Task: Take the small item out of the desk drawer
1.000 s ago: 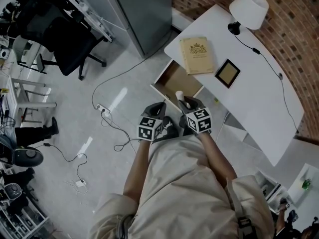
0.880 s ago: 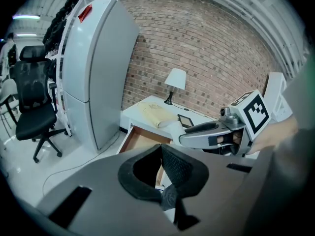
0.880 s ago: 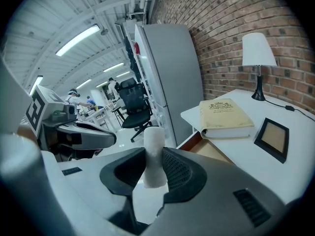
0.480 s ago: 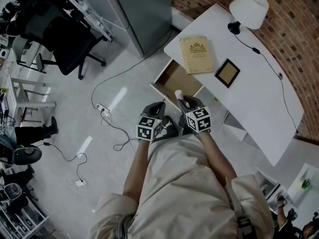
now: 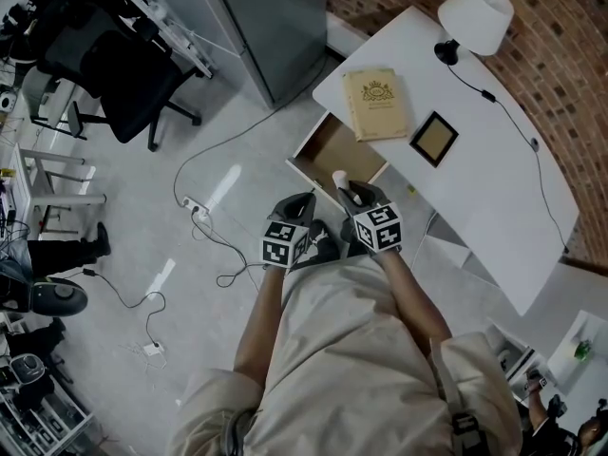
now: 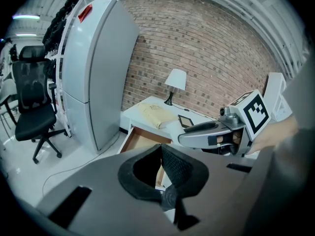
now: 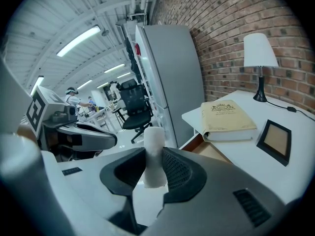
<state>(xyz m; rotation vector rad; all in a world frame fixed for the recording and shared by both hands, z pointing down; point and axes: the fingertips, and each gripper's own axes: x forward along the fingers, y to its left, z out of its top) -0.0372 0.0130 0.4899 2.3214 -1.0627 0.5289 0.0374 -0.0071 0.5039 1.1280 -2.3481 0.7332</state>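
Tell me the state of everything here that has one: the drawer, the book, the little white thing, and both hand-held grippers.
desk drawer: pulled open.
book: closed, lying flat on the desk.
white cylinder: upright, gripped between the right jaws.
right hand-held gripper: shut on the white cylinder.
left hand-held gripper: shut, nothing in it.

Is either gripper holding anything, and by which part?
The right gripper pinches a small white cylinder by its lower part; the left gripper holds nothing.
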